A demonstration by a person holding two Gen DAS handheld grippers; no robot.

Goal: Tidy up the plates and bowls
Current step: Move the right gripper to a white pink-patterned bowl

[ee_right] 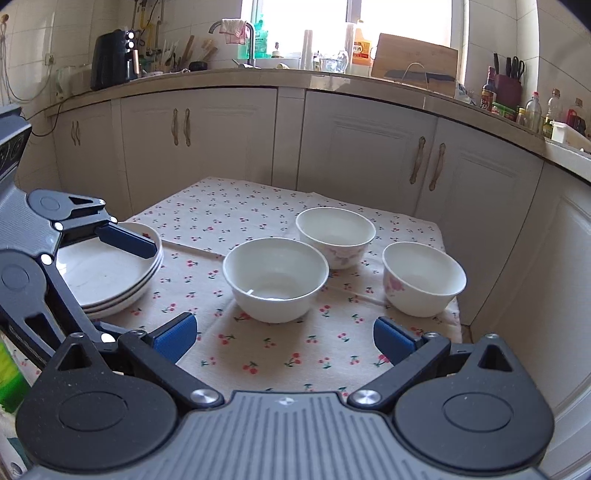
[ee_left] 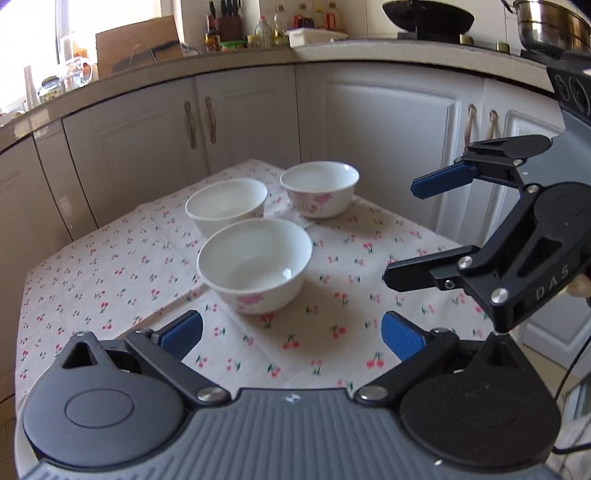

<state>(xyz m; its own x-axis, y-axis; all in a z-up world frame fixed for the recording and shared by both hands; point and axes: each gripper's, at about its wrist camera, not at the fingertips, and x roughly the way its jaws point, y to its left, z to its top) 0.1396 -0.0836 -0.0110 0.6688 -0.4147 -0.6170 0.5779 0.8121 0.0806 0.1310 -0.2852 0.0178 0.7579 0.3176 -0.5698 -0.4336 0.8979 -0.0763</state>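
Observation:
Three white bowls with pink flowers stand on the cherry-print tablecloth [ee_left: 110, 266]: a near bowl [ee_left: 255, 266], a back left bowl [ee_left: 227, 205] and a back right bowl [ee_left: 319, 188]. My left gripper [ee_left: 291, 328] is open just short of the near bowl, nothing between its fingers. My right gripper [ee_left: 404, 232] hangs open to the right of the bowls. In the right wrist view the bowls [ee_right: 275, 278] [ee_right: 335, 236] [ee_right: 423, 278] lie ahead of my open right gripper [ee_right: 284, 330]. A stack of three white plates [ee_right: 110, 273] sits at the left, with my left gripper [ee_right: 144, 291] open over it.
White kitchen cabinets [ee_right: 354, 147] close in behind the table. The counter [ee_right: 192, 79] above carries a sink tap, a black appliance, bottles and a knife block. A wok [ee_left: 428, 16] and a steel pot [ee_left: 550, 26] sit on the stove. The table's right edge [ee_right: 456, 314] runs by the right bowl.

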